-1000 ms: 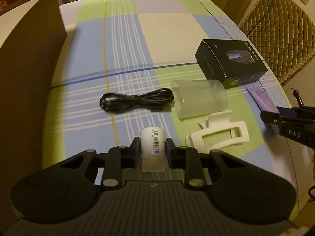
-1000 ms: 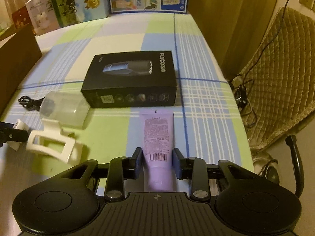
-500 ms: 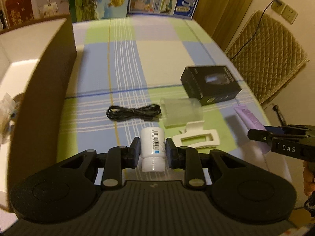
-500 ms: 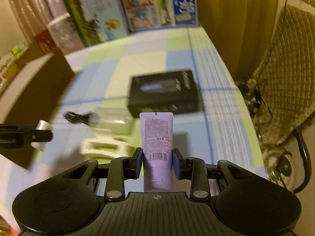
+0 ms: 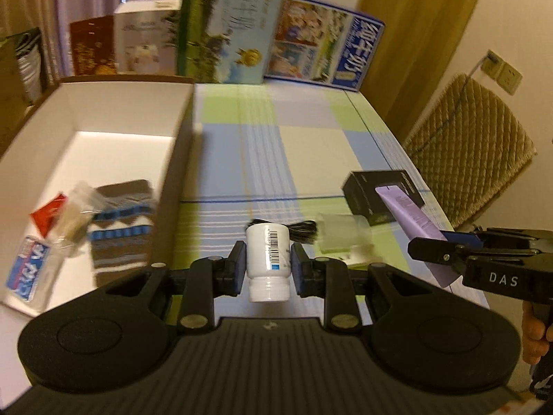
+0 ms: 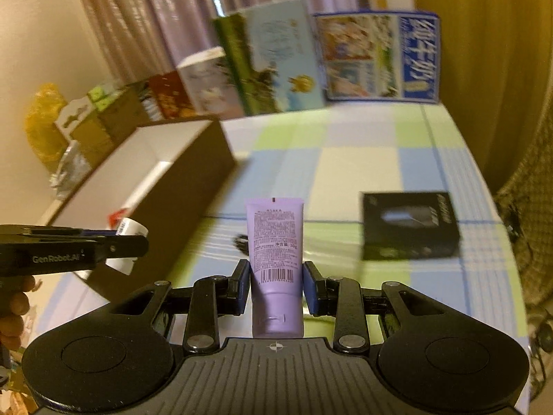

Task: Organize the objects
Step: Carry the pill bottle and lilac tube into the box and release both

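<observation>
My left gripper (image 5: pixel 268 264) is shut on a small white bottle (image 5: pixel 266 259) with a barcode and holds it above the checked tablecloth, right of the open cardboard box (image 5: pixel 103 110). My right gripper (image 6: pixel 275 283) is shut on a purple tube (image 6: pixel 274 252) and holds it in the air; it also shows at the right of the left wrist view (image 5: pixel 411 218). The box (image 6: pixel 179 173) holds a knitted brown-and-blue item (image 5: pixel 121 221), a clear packet (image 5: pixel 76 214) and a blue-and-white pack (image 5: pixel 27 266).
On the cloth lie a black cable (image 5: pixel 300 230), a clear plastic cup on its side (image 5: pixel 342 237), a white hair clip (image 5: pixel 363 256) and a black product box (image 5: pixel 373 193) (image 6: pixel 409 224). Picture boxes (image 5: pixel 235 27) stand at the far edge. A quilted chair (image 5: pixel 470 145) is on the right.
Both grippers have risen and swung left toward the cardboard box, each still holding its item. The box's inside has come into view.
</observation>
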Demonstrator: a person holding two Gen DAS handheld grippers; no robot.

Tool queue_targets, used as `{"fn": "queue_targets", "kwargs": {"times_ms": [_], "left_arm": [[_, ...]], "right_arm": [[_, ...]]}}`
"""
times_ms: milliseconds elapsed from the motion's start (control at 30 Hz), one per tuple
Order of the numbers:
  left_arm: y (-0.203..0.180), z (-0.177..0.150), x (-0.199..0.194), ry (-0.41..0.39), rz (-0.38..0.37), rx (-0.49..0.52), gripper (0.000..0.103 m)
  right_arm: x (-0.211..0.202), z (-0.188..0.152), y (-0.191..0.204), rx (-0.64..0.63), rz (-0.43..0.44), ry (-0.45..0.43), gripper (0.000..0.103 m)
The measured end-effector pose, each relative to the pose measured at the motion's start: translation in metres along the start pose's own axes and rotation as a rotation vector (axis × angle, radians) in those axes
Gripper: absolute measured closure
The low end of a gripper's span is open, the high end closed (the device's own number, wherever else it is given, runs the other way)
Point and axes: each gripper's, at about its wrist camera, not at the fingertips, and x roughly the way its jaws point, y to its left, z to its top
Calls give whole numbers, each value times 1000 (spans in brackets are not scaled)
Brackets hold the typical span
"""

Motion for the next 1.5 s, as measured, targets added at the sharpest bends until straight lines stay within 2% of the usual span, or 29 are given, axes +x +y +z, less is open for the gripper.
{"fn": "queue_targets", "kwargs": {"times_ms": [400, 733, 1133, 1500], "left_arm": [[70, -1, -46, -61, 90, -71, 81], [126, 5, -58, -67, 140, -95, 81], [182, 32, -28, -35, 180, -81, 81], [215, 70, 24, 25, 161, -50, 80]], "right_arm": [[31, 18, 84, -94, 129, -11, 74], [76, 32, 147, -140, 194, 9, 74], [139, 61, 184, -190, 159, 38, 74], [196, 88, 187, -213, 88, 76, 74]]}}
